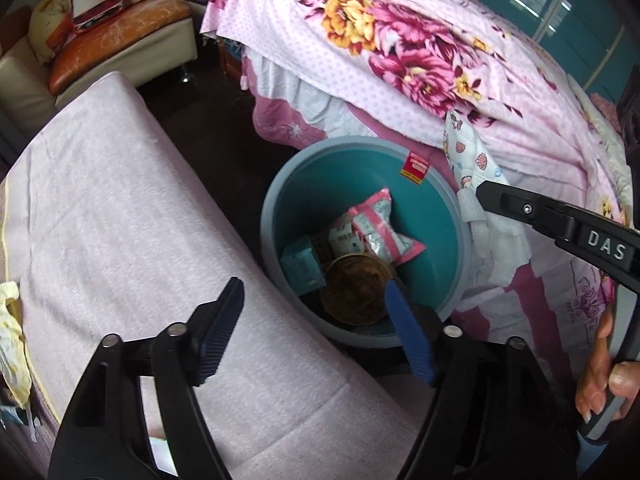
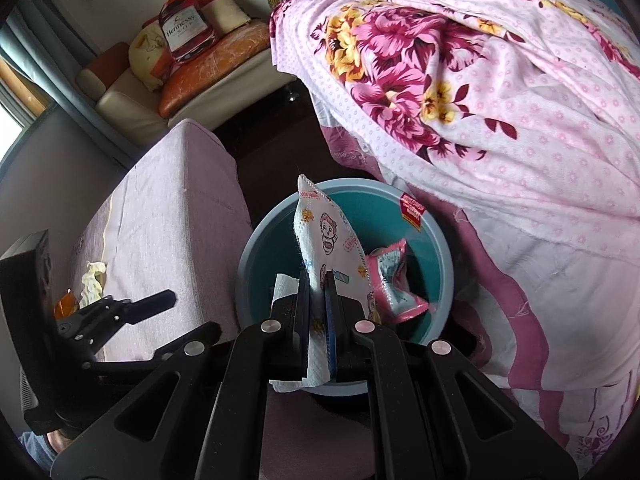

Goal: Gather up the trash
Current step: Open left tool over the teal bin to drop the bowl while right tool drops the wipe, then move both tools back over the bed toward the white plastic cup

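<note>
Bedside bin with pink packet

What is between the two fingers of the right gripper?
A cartoon-printed face mask is pinched in the right gripper, above the bin; the right wrist view shows it.

Bedroom corner in daylight

A bed draped in a pink floral cover faces a pale pink cushioned bench across a dark floor; beyond stands a cream sofa with orange cushions; teal cabinet doors behind.
</note>
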A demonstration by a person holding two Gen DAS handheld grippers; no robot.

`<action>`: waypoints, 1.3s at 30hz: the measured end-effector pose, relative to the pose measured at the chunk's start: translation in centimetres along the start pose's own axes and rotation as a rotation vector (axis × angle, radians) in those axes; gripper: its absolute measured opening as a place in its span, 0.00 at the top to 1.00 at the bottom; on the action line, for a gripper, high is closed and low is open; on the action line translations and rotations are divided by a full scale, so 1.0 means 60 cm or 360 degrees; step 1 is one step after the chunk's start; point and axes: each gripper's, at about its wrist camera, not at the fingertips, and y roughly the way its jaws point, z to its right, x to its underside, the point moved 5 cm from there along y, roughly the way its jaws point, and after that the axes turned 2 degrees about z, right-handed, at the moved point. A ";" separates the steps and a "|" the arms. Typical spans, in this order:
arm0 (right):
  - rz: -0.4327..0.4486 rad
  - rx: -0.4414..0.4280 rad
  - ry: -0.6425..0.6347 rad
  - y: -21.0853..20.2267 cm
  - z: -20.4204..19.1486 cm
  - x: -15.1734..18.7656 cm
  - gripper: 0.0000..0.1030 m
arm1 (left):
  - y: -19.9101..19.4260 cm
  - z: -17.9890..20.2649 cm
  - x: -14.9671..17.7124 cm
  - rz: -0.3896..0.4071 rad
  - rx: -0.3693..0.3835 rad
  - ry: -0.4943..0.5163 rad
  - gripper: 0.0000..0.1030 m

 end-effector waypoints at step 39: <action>-0.0118 0.0060 -0.0107 -0.005 -0.151 0.044 0.25 | -0.139 -0.169 0.111 0.0150 0.0017 -0.0369 0.10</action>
